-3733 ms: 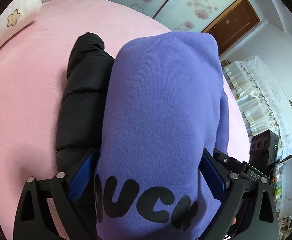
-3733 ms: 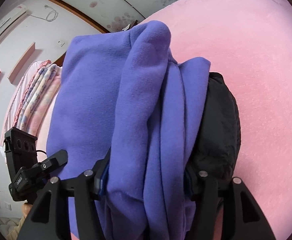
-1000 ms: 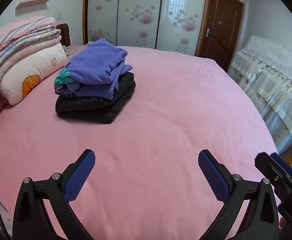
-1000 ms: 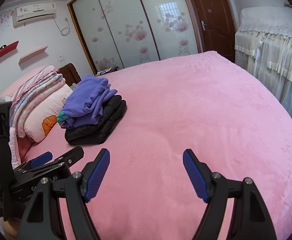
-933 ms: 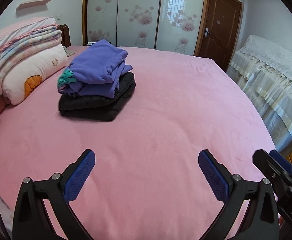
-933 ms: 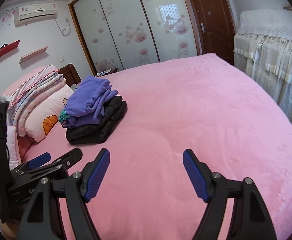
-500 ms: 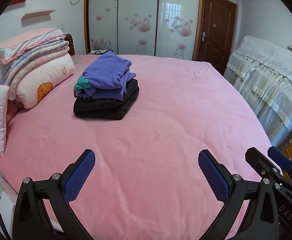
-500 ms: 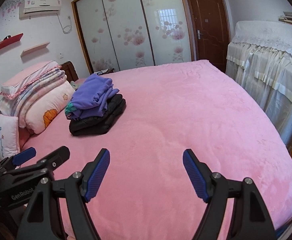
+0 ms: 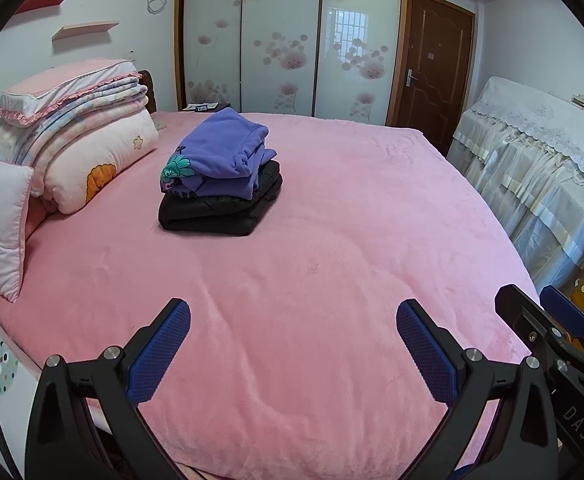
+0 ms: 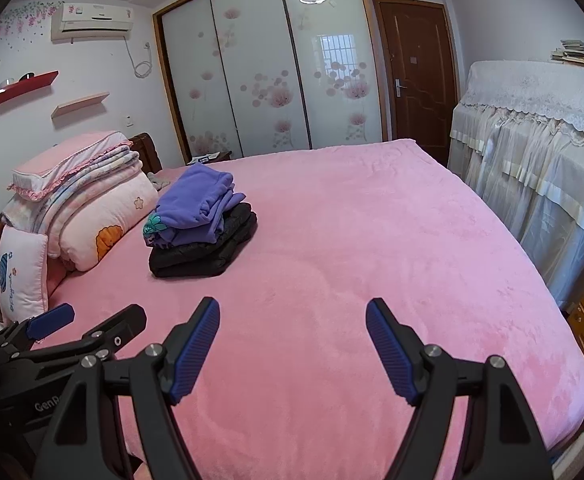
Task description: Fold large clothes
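Left wrist view: the left gripper (image 9: pixel 293 330) hangs above the near edge of the pink bed (image 9: pixel 332 264), jaws spread wide and empty. A broad bare stretch of blanket lies between it and the folded purple sweatshirt (image 9: pixel 221 156), stacked on a folded black puffer jacket (image 9: pixel 219 210) near the pillows (image 9: pixel 91 160). A lace-covered cabinet (image 9: pixel 540 160) borders the bed's right side.

Right wrist view: the right gripper (image 10: pixel 292 338), also wide and empty, sits over the bed's near edge. The sweatshirt (image 10: pixel 195 204) and jacket (image 10: pixel 203 256) lie well ahead at left, with the sliding wardrobe (image 10: pixel 267 76) and brown door (image 10: pixel 416 76) behind.
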Available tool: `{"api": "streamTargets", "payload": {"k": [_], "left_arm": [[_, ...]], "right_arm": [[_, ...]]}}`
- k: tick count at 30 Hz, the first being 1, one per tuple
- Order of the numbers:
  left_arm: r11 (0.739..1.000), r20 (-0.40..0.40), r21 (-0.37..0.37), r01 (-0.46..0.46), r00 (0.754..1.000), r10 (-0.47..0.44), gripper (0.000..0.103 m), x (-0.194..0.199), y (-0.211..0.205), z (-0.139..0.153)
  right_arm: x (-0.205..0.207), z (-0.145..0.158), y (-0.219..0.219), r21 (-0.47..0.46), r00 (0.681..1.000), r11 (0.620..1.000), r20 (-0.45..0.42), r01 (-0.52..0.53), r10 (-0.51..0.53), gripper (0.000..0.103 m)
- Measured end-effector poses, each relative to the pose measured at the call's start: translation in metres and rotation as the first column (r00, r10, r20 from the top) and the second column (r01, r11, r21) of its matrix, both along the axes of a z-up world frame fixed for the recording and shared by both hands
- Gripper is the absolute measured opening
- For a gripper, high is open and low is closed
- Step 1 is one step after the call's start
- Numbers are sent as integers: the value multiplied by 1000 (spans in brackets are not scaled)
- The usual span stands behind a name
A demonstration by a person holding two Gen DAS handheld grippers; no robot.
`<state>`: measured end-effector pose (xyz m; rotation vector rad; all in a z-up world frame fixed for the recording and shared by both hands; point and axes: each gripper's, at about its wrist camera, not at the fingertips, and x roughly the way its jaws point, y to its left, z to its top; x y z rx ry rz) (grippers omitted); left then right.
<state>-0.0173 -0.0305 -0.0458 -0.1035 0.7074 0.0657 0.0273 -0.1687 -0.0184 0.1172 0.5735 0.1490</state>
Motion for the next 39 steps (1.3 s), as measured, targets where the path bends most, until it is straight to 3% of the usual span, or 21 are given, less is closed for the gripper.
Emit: {"api": "streamTargets", "payload": {"k": [39], "left_arm": [[1000,-32,13,-21,999,21,102,-19,-6,-1]], "right_arm": [[-17,-4,4,-10,1000,1000,-16,-18,18,76]]}}
